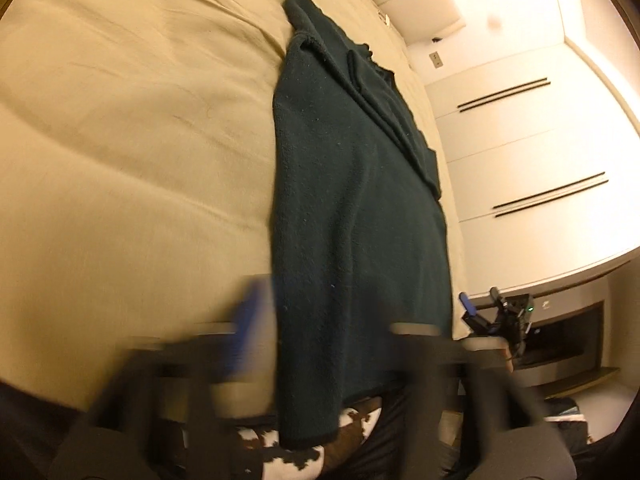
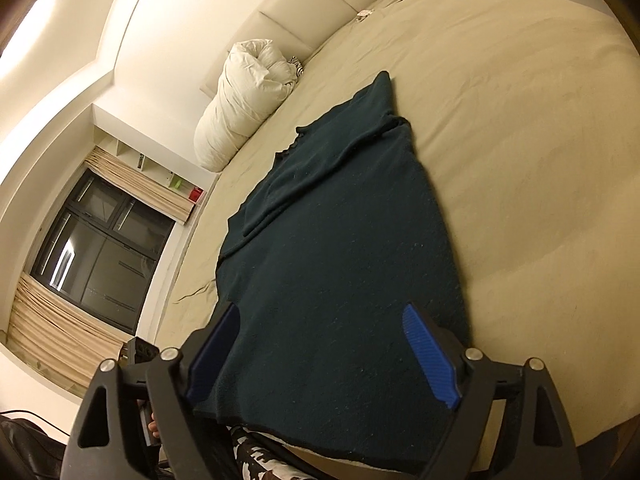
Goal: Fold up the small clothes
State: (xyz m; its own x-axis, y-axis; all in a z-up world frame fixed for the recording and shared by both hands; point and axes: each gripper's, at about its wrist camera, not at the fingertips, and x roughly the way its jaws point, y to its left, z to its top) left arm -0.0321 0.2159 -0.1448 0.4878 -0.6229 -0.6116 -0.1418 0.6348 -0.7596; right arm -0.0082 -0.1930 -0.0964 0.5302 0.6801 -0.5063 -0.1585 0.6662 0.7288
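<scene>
A dark green fleece sweater (image 1: 352, 208) lies lengthwise on the beige bed (image 1: 120, 140), sleeves folded onto its body, hem hanging over the near bed edge. My left gripper (image 1: 332, 332) is motion-blurred at the hem; one blue finger (image 1: 250, 316) shows left of the cloth, the jaws stand wide apart. In the right wrist view the sweater (image 2: 340, 248) fills the middle. My right gripper (image 2: 320, 356) is open, its blue pads (image 2: 430, 356) spread over the hem without gripping. The right gripper also shows in the left wrist view (image 1: 496, 320) beside the sweater.
A rolled white duvet (image 2: 244, 100) lies at the padded headboard (image 2: 304, 4). White wardrobe doors (image 1: 532, 152) stand beyond the bed. A window with curtains (image 2: 92, 248) is at the side. Patterned trousers (image 1: 304, 452) show below the hem.
</scene>
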